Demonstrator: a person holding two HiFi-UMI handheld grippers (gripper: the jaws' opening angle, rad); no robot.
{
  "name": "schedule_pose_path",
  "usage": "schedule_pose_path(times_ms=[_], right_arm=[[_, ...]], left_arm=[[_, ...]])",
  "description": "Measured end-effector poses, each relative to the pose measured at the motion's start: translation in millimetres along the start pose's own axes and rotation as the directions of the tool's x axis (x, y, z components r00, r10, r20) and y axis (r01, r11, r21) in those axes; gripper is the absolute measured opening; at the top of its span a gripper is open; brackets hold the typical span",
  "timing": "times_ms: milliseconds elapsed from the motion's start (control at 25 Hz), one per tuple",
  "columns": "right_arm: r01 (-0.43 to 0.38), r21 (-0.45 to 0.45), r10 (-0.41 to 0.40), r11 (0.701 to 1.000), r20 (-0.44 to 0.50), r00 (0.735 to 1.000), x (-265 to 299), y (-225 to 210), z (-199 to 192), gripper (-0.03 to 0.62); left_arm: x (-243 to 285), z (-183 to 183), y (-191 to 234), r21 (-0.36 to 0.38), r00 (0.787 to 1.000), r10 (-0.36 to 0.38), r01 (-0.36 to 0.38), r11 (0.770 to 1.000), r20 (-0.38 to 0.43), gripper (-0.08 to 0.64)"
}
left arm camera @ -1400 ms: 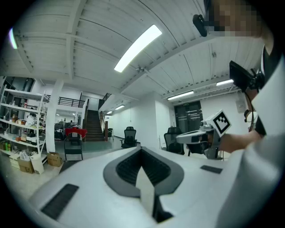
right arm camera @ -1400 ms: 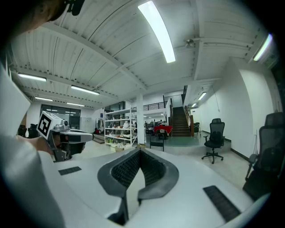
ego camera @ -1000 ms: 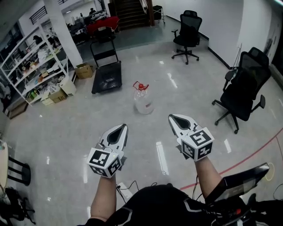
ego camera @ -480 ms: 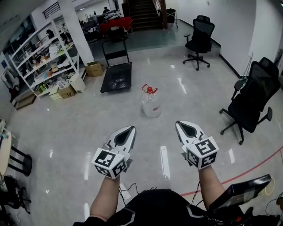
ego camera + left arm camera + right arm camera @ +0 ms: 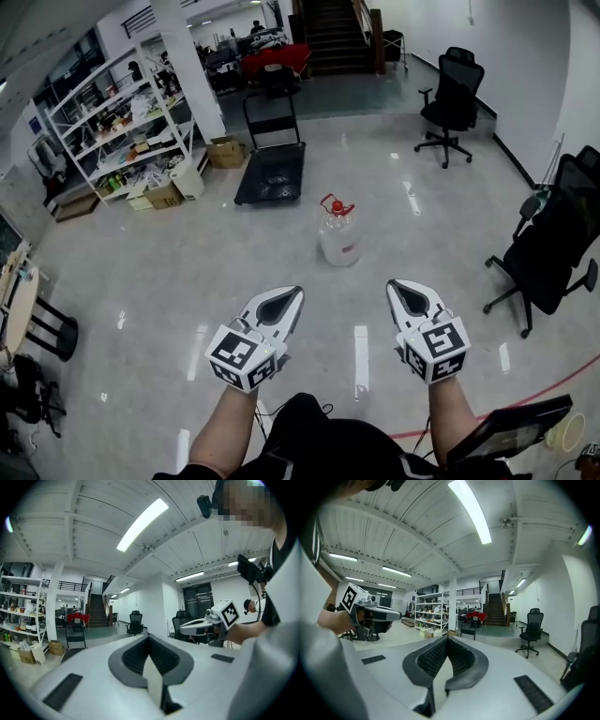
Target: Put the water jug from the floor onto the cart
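Water jug [image 5: 339, 236] stands on floor near cart [image 5: 272, 174]; left gripper [image 5: 292, 297] and right gripper [image 5: 399, 289] pressed together, empty.

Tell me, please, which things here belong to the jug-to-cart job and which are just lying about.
Belongs to the job: water jug, standing on the floor; cart, beyond it; left gripper and right gripper, both shut, empty.

Lying about: far office chair; near office chair; shelving; cardboard box; stool.
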State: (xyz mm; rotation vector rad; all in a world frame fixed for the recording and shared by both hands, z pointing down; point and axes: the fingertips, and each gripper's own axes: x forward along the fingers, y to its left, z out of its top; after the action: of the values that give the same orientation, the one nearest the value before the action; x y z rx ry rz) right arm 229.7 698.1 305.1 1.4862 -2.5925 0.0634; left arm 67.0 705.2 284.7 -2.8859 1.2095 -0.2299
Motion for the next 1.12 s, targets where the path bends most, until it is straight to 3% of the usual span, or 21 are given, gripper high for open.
schedule_pose_path(times_ms=[240, 720, 1120], right_arm=[[0.025, 0.005, -0.025, 1.000, -0.008, 1.000, 56, -26, -2, -0.003], [0.069, 0.052, -0.067, 0.996, -0.042, 0.997, 234, -89, 13, -0.003], [0.061, 0.060, -0.060, 0.996, -0.020, 0.998, 347, -166, 34, -0.003]], left_arm=[[41, -14, 52, -0.025, 1.000, -0.008, 0.008, 1.000, 0.006, -0.002], [145, -21, 223, -0.063, 0.999, -0.038, 0.038, 0.997, 0.002, -0.002], [257, -23, 308, -0.088, 0.999, -0.050, 0.048, 0.995, -0.015, -0.002]])
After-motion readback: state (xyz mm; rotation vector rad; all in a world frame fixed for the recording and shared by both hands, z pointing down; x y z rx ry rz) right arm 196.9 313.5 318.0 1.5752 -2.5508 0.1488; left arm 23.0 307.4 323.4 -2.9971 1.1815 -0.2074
